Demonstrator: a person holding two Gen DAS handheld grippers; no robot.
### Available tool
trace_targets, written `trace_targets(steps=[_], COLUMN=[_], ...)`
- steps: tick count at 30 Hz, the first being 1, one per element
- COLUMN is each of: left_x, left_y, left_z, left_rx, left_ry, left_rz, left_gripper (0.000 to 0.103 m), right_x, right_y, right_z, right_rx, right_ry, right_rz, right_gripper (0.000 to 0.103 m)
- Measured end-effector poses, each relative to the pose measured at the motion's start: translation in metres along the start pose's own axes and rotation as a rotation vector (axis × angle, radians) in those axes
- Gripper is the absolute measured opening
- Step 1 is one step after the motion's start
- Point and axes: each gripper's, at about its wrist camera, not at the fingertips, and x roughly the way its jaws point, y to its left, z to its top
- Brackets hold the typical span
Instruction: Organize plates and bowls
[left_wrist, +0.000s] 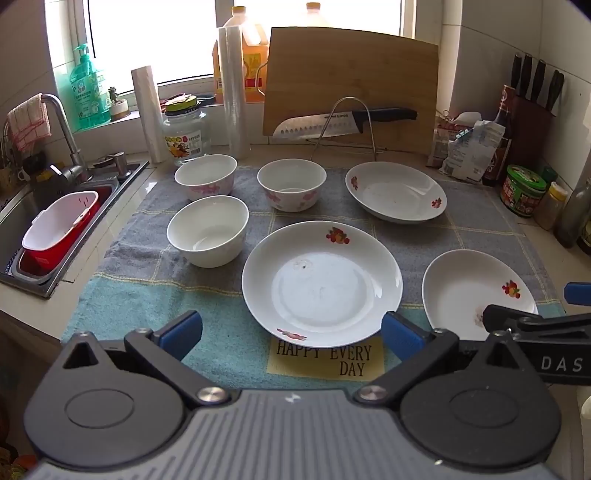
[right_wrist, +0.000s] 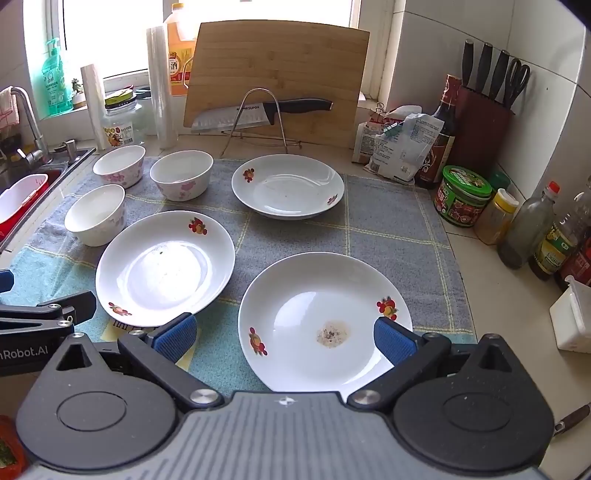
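Three plates (right_wrist: 288, 186) and three bowls (left_wrist: 207, 230) sit apart on the desk towel (right_wrist: 388, 225); your left tongs (left_wrist: 291, 332) and right tongs (right_wrist: 284, 338) both hang released, grasping nothing

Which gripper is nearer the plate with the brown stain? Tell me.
Right. The right gripper hovers open directly over the stained plate; the left gripper sits off to its left, over the neighbouring plate.

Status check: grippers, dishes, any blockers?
Left gripper open, empty; right gripper open, empty. Three plates and three bowls spread singly on the towel, none stacked. Nothing blocking.
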Motion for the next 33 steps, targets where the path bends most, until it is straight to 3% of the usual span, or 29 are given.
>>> trace_targets(steps=[33], left_x=[-0.0014], left_y=[0.0019], left_z=[0.0044], left_rx=[-0.011], left_ry=[0.005], left_rz=[0.001], left_gripper=[0.102], right_x=[-0.0051], right_y=[0.0030], right_z=[0.0023], right_rx=[-0.008], right_ry=[-0.009], right_rz=[-0.020], right_gripper=[0.103])
